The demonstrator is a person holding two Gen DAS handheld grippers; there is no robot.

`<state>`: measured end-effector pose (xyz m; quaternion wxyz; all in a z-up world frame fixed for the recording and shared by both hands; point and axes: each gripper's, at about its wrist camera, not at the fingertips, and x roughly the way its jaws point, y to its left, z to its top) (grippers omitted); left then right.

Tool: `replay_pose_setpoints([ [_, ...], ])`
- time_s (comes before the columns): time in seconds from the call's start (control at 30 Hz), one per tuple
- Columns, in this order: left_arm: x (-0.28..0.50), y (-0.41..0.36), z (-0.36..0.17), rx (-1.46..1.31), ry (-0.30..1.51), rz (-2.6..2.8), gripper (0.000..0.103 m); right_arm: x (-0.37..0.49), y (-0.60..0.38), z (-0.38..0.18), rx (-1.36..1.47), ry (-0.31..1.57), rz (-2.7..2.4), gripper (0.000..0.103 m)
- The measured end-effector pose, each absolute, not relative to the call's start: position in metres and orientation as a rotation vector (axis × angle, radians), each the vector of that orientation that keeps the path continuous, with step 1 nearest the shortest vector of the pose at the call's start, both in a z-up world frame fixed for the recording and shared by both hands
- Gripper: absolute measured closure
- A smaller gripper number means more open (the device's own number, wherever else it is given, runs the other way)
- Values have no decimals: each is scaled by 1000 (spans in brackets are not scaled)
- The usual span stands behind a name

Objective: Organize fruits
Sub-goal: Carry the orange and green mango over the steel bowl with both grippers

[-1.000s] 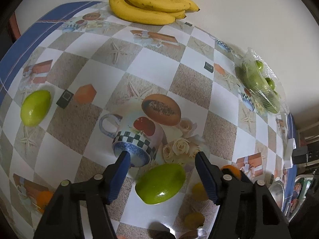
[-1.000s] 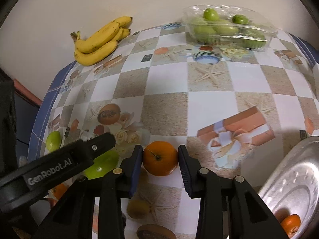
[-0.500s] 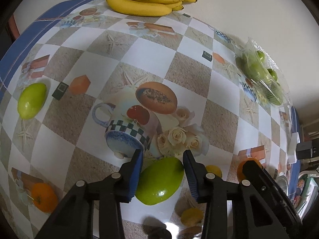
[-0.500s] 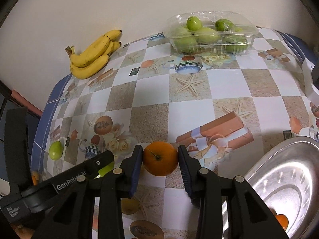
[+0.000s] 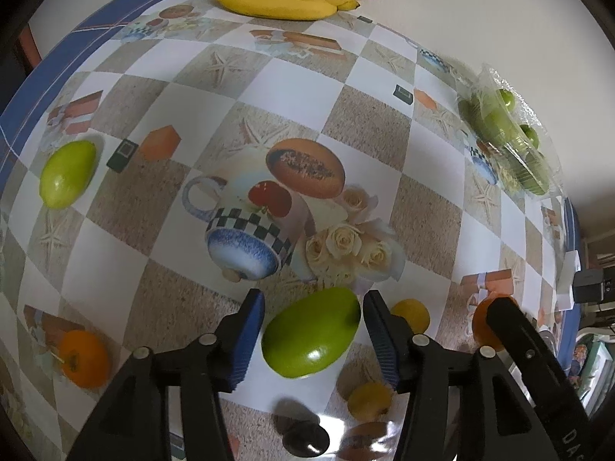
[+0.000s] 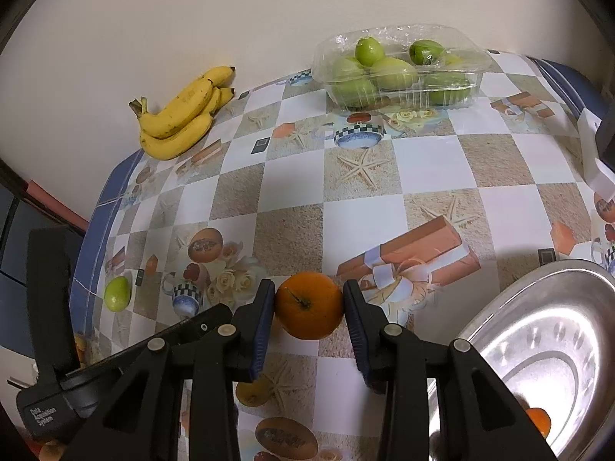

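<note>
Left tool (image 5: 313,330): jaws just reopened, part open, green fruit (image 5: 311,332) sits between the pads, gap on each side, lying on the surface (image 5: 153,61). Right tool (image 6: 309,309): clamped on the orange (image 6: 308,305), beside the metal bowl (image 6: 538,345).

Green mango (image 5: 311,332) on tablecloth; orange (image 6: 308,305) between fingers (image 6: 261,322).
</note>
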<state>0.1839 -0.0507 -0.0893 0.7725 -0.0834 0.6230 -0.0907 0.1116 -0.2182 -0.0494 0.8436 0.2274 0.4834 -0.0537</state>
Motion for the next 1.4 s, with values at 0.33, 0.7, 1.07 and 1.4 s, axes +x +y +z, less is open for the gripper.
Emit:
replay_pose_setpoints([
  [0.33, 178, -46, -89, -176, 1341, -180, 48, 106, -218, -42, 497, 1013, -99, 65],
  [0.7, 181, -48, -88, -170, 1327, -182, 50, 103, -221, -40, 507, 1013, -100, 65],
  [1.07, 166, -43, -81, -165, 1320, -180, 50, 89, -217, -31, 522, 1015, -105, 65],
  [1.4, 136, -48, -58, -148, 1279, -206, 50, 52, -213, -14, 520, 1002, -117, 65],
])
